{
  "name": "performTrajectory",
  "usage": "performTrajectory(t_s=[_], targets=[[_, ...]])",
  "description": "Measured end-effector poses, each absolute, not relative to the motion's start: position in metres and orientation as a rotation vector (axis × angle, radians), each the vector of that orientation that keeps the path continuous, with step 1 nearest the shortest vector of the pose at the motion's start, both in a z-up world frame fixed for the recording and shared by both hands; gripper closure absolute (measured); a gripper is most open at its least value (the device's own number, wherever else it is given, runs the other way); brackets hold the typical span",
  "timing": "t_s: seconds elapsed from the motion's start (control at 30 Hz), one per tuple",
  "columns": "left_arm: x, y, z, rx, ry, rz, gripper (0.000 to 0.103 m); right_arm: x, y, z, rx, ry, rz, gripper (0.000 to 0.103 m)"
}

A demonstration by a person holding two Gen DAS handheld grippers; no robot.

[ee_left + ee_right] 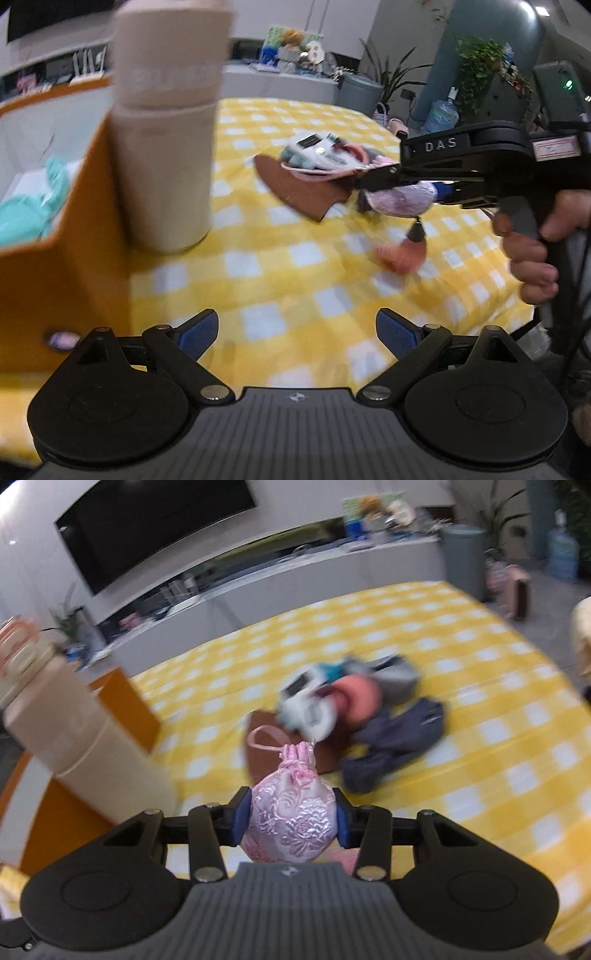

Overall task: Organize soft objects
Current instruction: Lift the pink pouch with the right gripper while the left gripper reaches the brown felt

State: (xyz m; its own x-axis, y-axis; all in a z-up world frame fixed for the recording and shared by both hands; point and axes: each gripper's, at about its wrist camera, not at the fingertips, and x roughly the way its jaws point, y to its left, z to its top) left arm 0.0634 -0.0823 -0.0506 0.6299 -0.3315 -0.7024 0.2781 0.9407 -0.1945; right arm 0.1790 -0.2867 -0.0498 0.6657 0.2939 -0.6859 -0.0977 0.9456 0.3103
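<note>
Surface: yellow-and-white checked cloth [480, 686]; heap of soft clothes [354, 709] lay mid-table
Right gripper [291, 821]: clamped on pink embroidered drawstring pouch [291, 819], above cloth
Left gripper [295, 332]: fingers apart, holding nothing
Beside: orange box [74, 236]; beige bottle [166, 147]

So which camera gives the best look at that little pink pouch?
The right wrist view: the pink pouch sits close and sharp between the right gripper fingers, embroidery and gathered top visible. The left wrist view shows it from the side, smaller, blurred, partly hidden, with a tassel hanging below.
</note>
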Motion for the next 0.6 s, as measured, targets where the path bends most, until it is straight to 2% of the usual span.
performTrajectory(t_s=[0.17,0.6], targets=[[0.088,-0.117,-0.056,0.055,0.765,-0.259,0.0,0.167,-0.313,-0.028,0.235,0.733,0.142,0.058],[0.161,-0.153,-0.071,0.052,0.707,-0.213,0.0,0.138,-0.378,-0.007,0.338,0.602,0.024,0.058]])
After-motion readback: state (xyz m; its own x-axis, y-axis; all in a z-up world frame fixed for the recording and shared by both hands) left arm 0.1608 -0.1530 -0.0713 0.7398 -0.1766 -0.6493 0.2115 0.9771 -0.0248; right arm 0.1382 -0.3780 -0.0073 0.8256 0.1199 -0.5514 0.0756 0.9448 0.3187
